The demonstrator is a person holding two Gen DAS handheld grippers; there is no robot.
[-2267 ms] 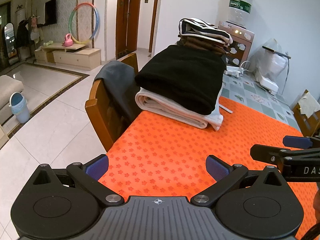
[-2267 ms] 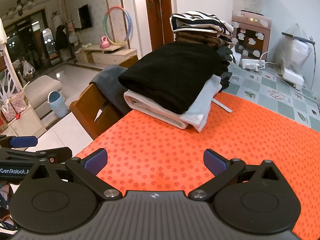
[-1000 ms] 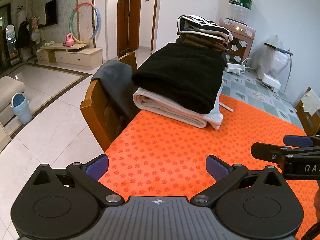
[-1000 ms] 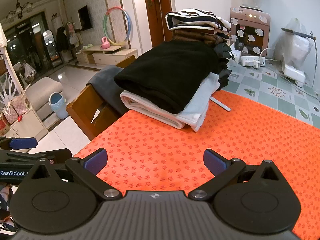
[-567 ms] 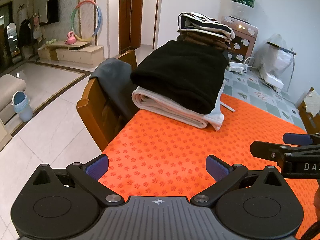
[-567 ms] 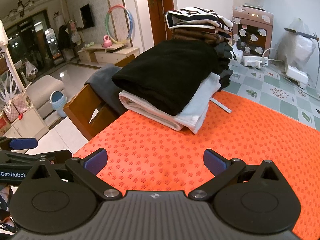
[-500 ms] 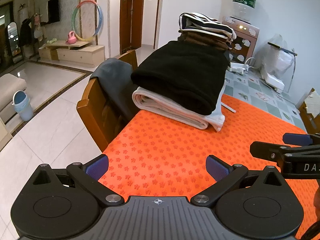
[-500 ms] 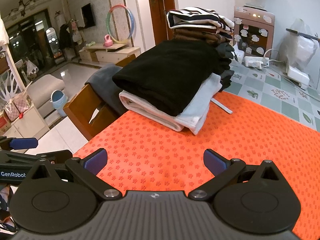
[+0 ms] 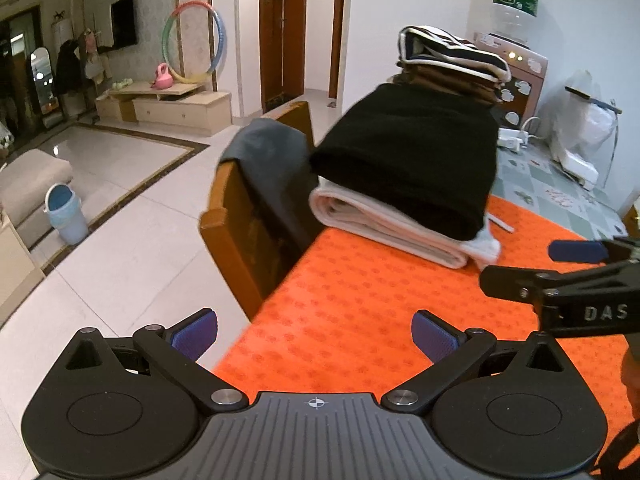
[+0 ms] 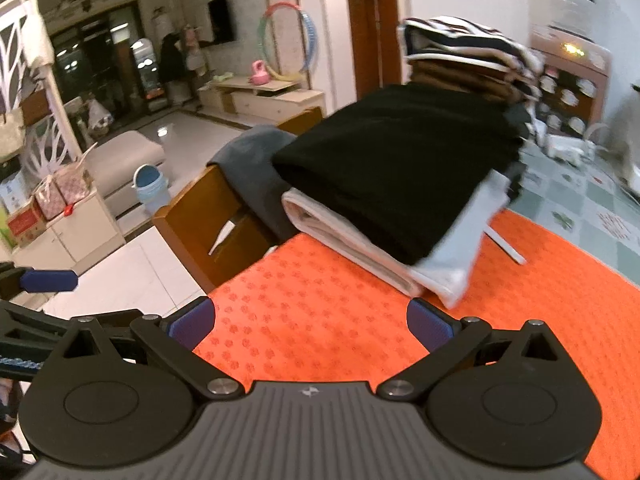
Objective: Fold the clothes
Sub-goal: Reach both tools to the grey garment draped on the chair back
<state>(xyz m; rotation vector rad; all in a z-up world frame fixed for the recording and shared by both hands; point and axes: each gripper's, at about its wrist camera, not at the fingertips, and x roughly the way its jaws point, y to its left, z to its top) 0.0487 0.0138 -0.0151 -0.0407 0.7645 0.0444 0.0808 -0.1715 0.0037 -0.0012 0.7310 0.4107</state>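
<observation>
While the left wrist camera looks across the orange cloth that covers the near part of the worktop, the left tongs stand wide apart with nothing between their blue pads. They hang over the worktop's left edge, one pad above the floor and the other above the cloth. The stack of folded clothes sits at the far left edge of the orange cloth: a cream piece at the bottom, a black one on it, then brown and a striped piece at the top. Just beside the stack, a wooden chair stands against the worktop's left edge with a grey garment draped over its back. The right tongs enter from the right edge, above the cloth. Beyond the orange cloth the worktop shows a green tiled pattern.

In the right wrist view, which is somewhat blurred, the right tongs are likewise spread wide and empty above the orange cloth. The stack of clothes lies straight ahead, near the pads, with a pale blue layer showing under the black one at its right corner. A white strip lies on the cloth just beside that corner. The left tongs show at the left edge, off the worktop's side.
</observation>
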